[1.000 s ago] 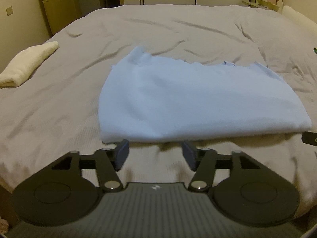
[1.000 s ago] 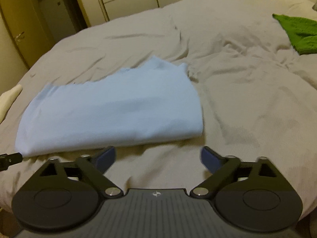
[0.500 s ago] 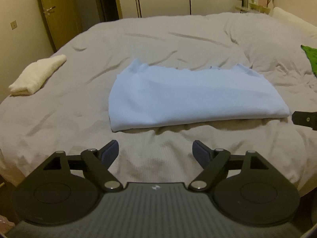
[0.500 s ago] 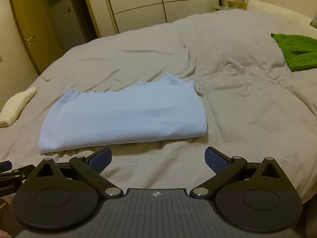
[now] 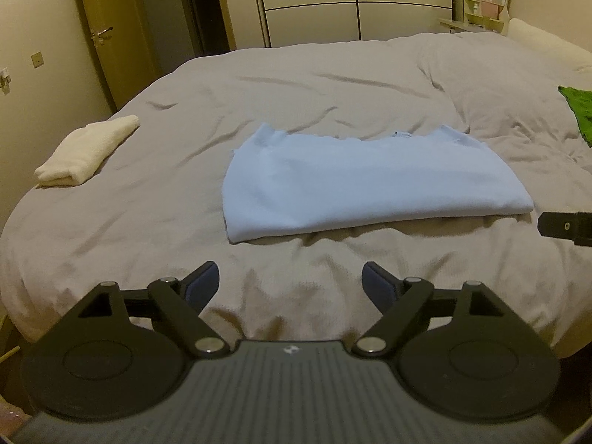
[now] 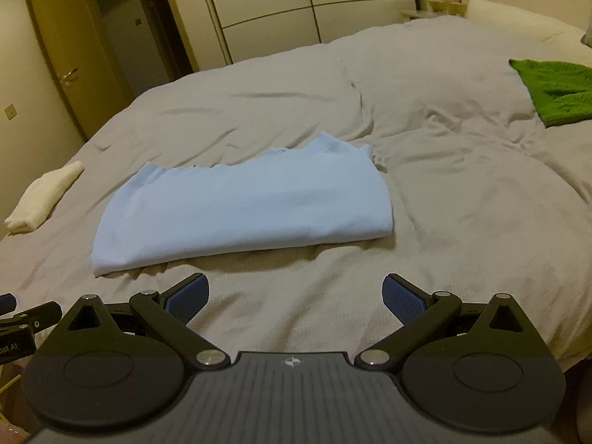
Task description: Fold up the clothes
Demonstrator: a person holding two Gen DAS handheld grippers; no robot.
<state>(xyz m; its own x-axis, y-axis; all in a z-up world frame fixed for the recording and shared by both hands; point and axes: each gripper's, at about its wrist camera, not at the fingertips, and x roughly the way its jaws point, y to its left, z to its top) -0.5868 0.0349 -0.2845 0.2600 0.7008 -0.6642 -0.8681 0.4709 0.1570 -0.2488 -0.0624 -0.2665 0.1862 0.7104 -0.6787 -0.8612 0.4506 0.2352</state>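
A light blue garment (image 5: 366, 181) (image 6: 244, 207) lies folded into a wide rectangle on the grey bed (image 5: 148, 222) (image 6: 462, 192). My left gripper (image 5: 288, 281) hovers over the bed's near edge, short of the garment's front fold; its jaws are opening and nothing is between them. In the right wrist view my right gripper (image 6: 294, 294) stands open and empty, also back from the garment's front edge. A black piece of the right gripper (image 5: 566, 227) shows at the right edge of the left wrist view.
A folded cream towel (image 5: 87, 151) (image 6: 42, 196) rests near the bed's left edge. A green garment (image 6: 555, 88) (image 5: 579, 111) lies at the far right. A wardrobe (image 5: 351, 3) and a door (image 5: 98, 33) stand behind the bed, pillows (image 6: 518, 18) at the right.
Both grippers have pulled back and risen from the blue garment's front edge, so more of the bed shows. The left jaws have spread wider. The garment lies unmoved.
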